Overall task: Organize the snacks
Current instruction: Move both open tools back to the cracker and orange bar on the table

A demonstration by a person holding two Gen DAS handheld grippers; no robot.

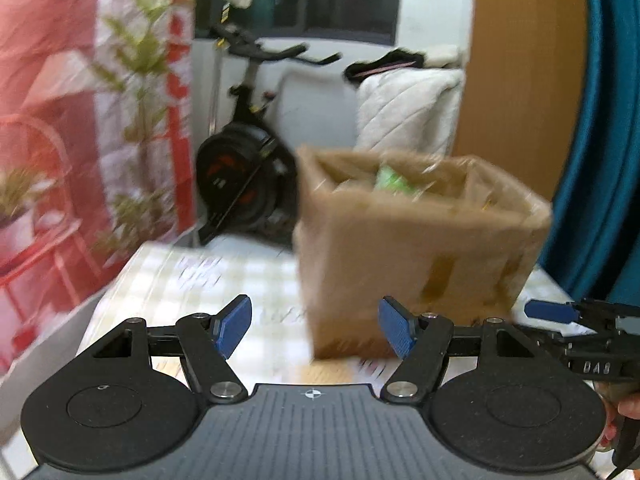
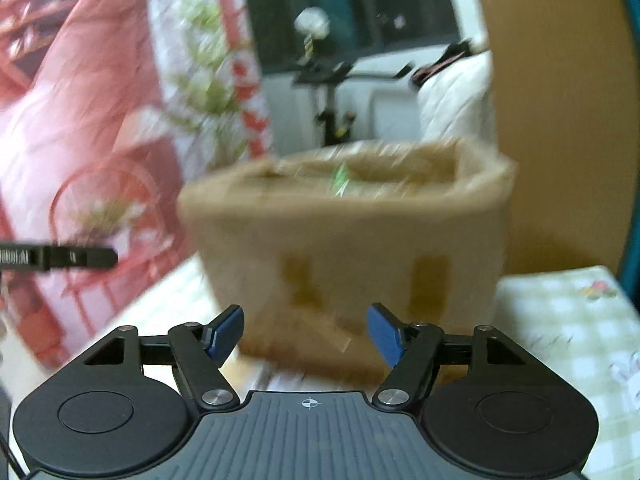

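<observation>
Snack (image 1: 394, 179), green, poking up inside open box (image 1: 416, 248); box on checked cloth (image 1: 208, 280), blurred. Left wrist view: left gripper (image 1: 315, 328) blue pads spread apart, nothing between, box just ahead and right. Right gripper (image 1: 568, 316) at right edge, blue tip visible, hand (image 1: 628, 408) beneath. Exercise bike (image 1: 244, 168) behind, red curtain (image 1: 60, 120) left.

Right wrist view: right gripper (image 2: 306, 334) pads apart, empty, box (image 2: 348, 240) straight ahead. Green snack (image 2: 340, 178) inside, smeared. Cloth (image 2: 568, 340) bare at right. Black bar of left gripper (image 2: 60, 258) at left edge.
</observation>
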